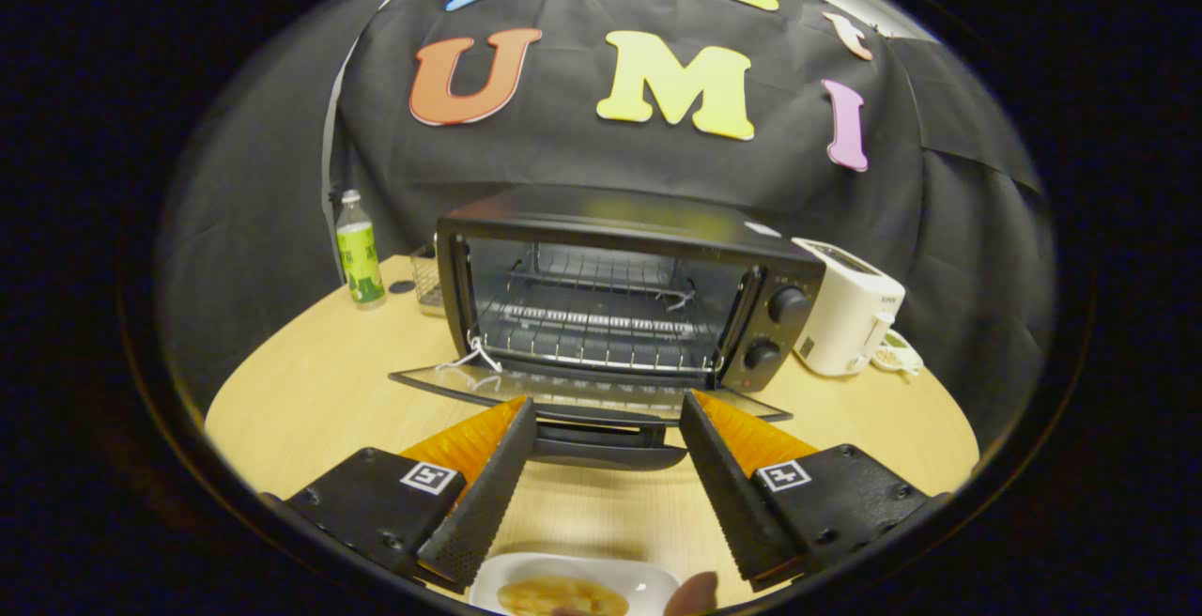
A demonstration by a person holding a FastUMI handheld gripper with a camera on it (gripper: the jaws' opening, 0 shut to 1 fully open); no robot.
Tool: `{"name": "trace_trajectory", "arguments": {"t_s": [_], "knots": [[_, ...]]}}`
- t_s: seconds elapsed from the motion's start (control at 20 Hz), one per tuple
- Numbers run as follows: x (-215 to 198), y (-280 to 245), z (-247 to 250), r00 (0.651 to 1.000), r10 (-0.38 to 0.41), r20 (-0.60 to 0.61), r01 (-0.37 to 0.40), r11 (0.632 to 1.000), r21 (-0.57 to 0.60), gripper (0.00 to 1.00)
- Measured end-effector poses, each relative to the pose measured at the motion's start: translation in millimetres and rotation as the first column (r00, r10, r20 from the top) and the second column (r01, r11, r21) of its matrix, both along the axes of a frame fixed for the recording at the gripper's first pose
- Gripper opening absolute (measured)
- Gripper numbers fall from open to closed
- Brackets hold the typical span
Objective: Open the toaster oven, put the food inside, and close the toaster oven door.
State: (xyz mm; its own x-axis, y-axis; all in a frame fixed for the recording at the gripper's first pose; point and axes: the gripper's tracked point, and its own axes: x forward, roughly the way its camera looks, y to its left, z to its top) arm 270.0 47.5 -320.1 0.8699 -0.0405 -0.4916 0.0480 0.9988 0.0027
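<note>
The claw [606, 409] is being held wide open, gripping nothing, just before the toaster oven [629, 292], whose door [587, 395] is lying folded down on the surface [310, 391]. A white dish [573, 583] of food [562, 595] is being kept beneath the fingers.

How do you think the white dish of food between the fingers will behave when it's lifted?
The white dish looks glazed, so probably stiff yet slippery for the open gripper. It is shallow, so the food may slide if tilted.
</note>
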Motion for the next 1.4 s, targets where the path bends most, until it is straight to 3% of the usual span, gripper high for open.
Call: {"name": "trace_trajectory", "arguments": {"t_s": [0.4, 0.7, 1.1, 1.4], "knots": [[-11.4, 7.1, -19.9, 0.997, 0.053, -0.063, -0.043, 0.987, 0.154, 1.0], [-44.9, 6.4, 1.5, 0.998, 0.07, 0.006, -0.069, 0.976, 0.204, 1.0], [-123.7, 10.6, 20.2, 0.989, 0.061, 0.136, -0.088, 0.975, 0.202, 1.0], [-160.5, 29.4, -6.3, 0.977, 0.09, 0.196, -0.121, 0.981, 0.151, 1.0]]}}
